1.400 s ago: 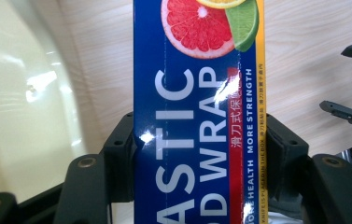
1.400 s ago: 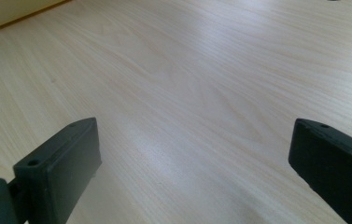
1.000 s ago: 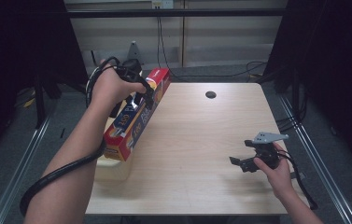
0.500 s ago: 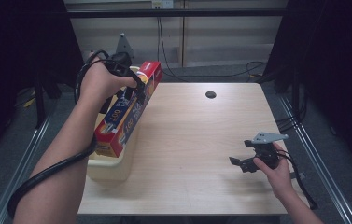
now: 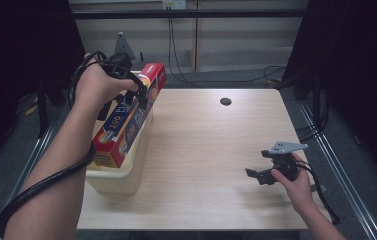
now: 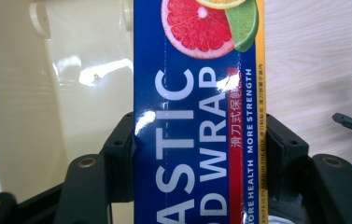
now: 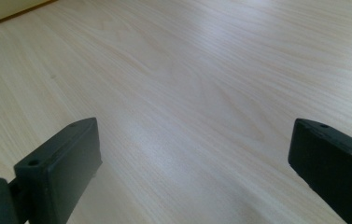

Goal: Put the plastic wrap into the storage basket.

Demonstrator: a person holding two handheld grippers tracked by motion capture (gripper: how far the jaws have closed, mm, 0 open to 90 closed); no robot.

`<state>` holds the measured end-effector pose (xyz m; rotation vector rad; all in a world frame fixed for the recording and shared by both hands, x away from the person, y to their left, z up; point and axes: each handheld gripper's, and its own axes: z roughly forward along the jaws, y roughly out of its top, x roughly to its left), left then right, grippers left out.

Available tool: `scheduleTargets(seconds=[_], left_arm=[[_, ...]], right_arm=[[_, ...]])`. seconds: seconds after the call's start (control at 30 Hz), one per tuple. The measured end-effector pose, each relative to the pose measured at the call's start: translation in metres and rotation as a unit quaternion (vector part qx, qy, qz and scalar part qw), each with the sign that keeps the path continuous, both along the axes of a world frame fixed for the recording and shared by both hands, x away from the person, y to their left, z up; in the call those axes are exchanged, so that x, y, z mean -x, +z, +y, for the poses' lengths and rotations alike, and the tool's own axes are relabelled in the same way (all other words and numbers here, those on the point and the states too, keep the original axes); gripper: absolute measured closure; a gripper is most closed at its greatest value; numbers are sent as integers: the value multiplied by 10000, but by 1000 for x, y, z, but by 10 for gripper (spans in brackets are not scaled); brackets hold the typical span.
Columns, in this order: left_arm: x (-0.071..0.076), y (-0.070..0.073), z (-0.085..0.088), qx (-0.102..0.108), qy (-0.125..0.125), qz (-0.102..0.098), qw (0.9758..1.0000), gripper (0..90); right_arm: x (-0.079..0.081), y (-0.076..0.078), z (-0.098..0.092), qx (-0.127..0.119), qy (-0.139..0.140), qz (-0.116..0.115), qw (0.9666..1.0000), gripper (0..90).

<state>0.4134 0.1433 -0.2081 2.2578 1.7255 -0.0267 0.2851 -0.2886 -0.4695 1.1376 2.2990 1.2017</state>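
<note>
High view: a pale wooden surface point(image 5: 211, 150) is seen from above, with dark curtains at both sides. At its left edge, a long box of plastic wrap point(image 5: 128, 120), blue with red ends, is held aloft and tilted, its far end higher than its near end. It hangs above a cream plastic bin point(image 5: 118, 175) that stands on the surface's left edge. The box is clamped across its width by the left tool point(image 5: 138, 95), which is gripped in the person's left hand point(image 5: 96, 85); a thick black cable is looped from that hand down along the forearm.

In the left gripper view, the box point(image 6: 197, 116) is seen pinched between the two black jaws, one pressed on each long side. White lettering and a picture of citrus slices are printed on it. The bin's point(image 6: 71, 93) glossy inside is seen behind the box.

Near the surface's right front, the right tool point(image 5: 257, 175) is held low in the right hand point(image 5: 296, 182), well apart from the box. In the right gripper view its jaws are spread wide over bare wood point(image 7: 187, 93), with nothing between them. A small dark round hole point(image 5: 225, 101) is set near the far edge.
</note>
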Motion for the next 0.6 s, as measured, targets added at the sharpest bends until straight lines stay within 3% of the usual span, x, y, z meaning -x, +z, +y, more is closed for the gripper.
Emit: scheduleTargets(seconds=[0.6], left_arm=[[4,8,23,-18,264,-62,9996,405]], right_arm=[[0,0,1,32,37,-4,10000,25]])
